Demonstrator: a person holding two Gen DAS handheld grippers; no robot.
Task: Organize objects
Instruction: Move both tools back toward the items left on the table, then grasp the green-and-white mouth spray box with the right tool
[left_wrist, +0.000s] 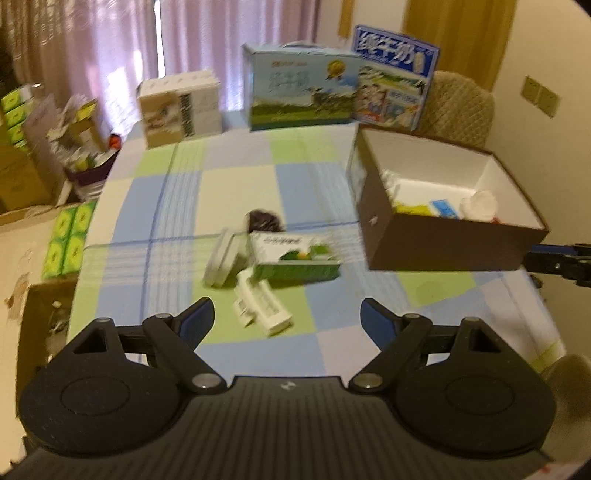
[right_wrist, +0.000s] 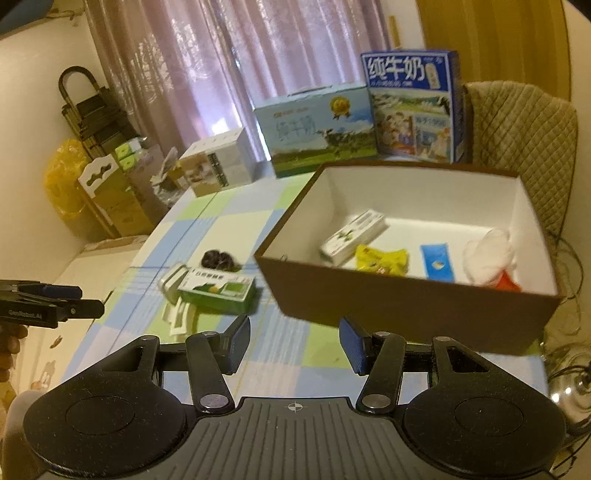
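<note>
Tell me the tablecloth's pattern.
Checked squares of blue, green and cream on the tablecloth; clearest in the left wrist view.

Large white characters reading 纯牛奶 run across the top of the blue milk carton (right_wrist: 412, 107) standing at the far edge of the table, just right of the pale blue carry-handle carton (right_wrist: 314, 129), whose fainter print is too blurred to read. Lettering on the green box (right_wrist: 218, 291) in front of these cartons is likewise illegible.

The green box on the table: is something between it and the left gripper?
Yes, partly. A white packet lies on the cloth between the open left gripper and the green box, seemingly touching the box's near-left corner. Nothing else visible intervenes.
</note>
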